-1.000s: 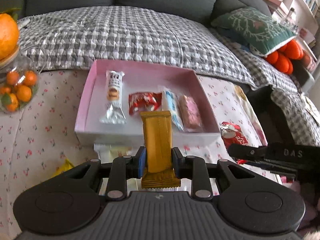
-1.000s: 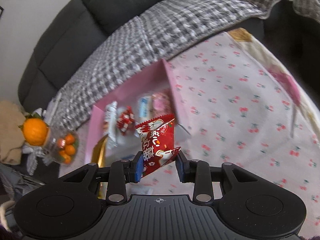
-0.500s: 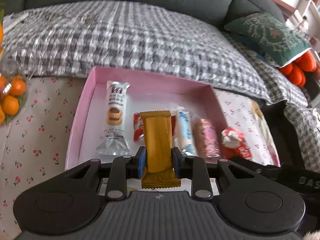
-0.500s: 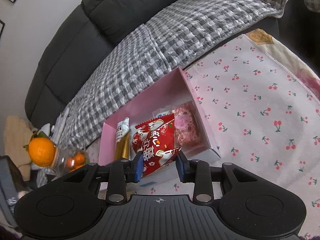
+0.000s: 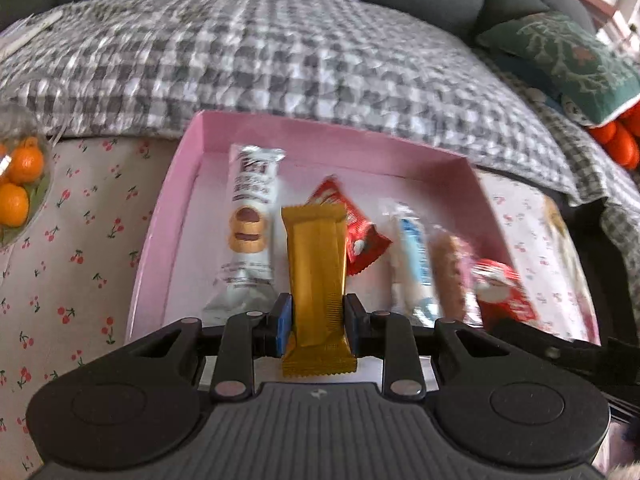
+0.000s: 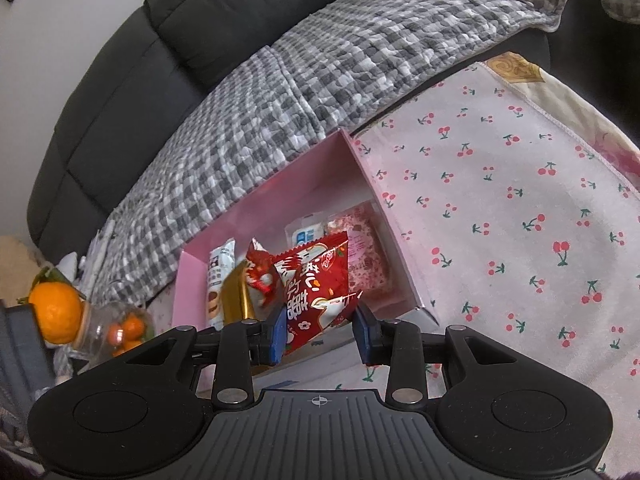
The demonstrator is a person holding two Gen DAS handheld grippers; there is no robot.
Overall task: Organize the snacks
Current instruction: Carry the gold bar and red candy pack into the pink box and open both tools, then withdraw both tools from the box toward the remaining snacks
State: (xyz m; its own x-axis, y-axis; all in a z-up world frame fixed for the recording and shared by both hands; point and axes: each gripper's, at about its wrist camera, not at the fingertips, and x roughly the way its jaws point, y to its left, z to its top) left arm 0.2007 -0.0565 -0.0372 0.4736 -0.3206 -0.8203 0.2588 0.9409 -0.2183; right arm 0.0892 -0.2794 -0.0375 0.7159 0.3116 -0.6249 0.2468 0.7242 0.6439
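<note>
In the left wrist view, the left gripper is seen at the bottom centre of the frame, tilted downward toward the pink box, and its two fingers are pressed against the sides of a gold snack bar. The bar is held upright between the pads, its upper end reaching over the inside of the box, at the middle of the frame. Inside the box, a white biscuit packet is seen left of the bar, a small red packet just right of it, then a blue and white packet and a pink packet further right. In the right wrist view, the right gripper is placed at the lower centre, also pointed down toward the box, whose open side is seen in the middle of the frame. A red snack bag is kept between its pads; the left pad touches the bag, and a narrow gap is visible at the right pad, so the grip looks loose. The bag hangs above the near part of the box. The box is laid on a cherry-print cloth, and a jar of small oranges is seen at the lower left.
</note>
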